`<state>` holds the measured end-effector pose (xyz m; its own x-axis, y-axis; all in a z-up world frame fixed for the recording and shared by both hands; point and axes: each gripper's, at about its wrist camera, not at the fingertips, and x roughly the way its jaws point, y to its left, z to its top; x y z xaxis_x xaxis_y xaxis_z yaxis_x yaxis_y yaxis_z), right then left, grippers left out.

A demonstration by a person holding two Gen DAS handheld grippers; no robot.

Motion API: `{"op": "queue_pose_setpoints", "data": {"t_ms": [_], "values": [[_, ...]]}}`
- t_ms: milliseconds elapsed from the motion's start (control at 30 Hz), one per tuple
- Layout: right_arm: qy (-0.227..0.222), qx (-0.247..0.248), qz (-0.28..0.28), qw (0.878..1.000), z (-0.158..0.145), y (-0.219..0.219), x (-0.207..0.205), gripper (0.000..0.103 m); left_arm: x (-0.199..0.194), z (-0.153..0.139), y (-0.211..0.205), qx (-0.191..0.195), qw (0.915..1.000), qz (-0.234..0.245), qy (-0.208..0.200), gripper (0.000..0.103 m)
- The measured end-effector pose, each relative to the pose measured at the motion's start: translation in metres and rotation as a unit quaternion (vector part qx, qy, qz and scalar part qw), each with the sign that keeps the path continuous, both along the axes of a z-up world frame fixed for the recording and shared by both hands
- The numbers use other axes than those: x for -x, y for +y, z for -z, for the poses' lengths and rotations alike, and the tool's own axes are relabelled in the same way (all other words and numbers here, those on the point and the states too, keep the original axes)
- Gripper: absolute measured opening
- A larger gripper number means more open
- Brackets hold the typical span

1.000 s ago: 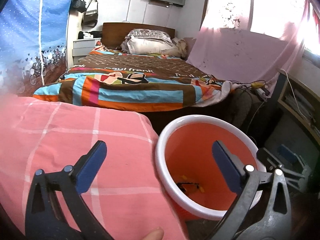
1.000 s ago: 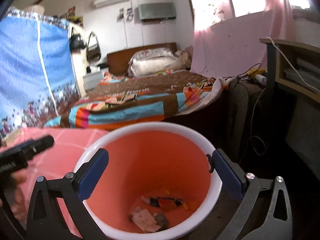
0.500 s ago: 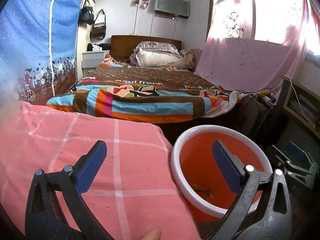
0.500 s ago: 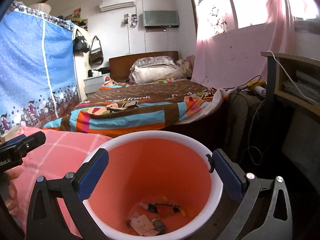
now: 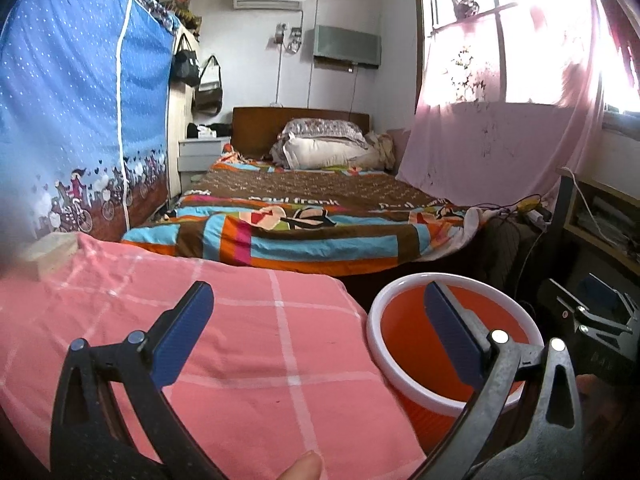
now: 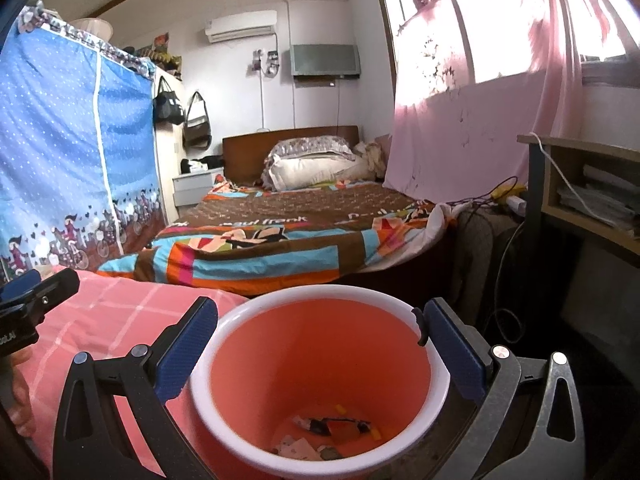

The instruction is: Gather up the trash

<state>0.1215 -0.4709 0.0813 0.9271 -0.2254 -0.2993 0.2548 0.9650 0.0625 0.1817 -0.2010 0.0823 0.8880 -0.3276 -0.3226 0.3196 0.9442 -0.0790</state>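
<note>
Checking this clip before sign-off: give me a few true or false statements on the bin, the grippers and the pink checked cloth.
1. The orange bin has scraps of trash at its bottom. True.
2. The right gripper is shut on a wrapper. False: its jaws are spread wide, with nothing between them.
3. The left gripper is open and holds nothing. True.
4. The bin stands on the bed. False: it stands low down beside the pink checked cloth, nearer than the bed.
5. The bin has a white rim. True.
</note>
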Motion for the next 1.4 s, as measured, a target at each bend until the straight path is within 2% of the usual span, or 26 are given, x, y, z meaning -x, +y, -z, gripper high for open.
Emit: {"op": "queue_pose_setpoints", "data": {"t_ms": [433,733,1000,1400], "values": [[-0.048,0.012,0.001,0.999,-0.020,0.038,0.046,0.103,0.038,-0.007,0.049,0.016,0.9996,-0.013,-0.019,0.103],[-0.076,0.018,-0.008,0.997,-0.023,0.076,0.085,0.103,0.073,0.000,0.093,0.023,0.9991,-0.025,-0.023,0.103],[-0.082,0.020,-0.002,0.996,-0.007,0.105,0.122,0.103,0.107,0.023,0.130,0.027,0.9985,-0.044,-0.018,0.103],[-0.082,0.029,-0.006,0.996,0.027,0.133,0.153,0.103,0.134,0.044,0.153,0.012,0.9976,-0.059,-0.035,0.103]]}}
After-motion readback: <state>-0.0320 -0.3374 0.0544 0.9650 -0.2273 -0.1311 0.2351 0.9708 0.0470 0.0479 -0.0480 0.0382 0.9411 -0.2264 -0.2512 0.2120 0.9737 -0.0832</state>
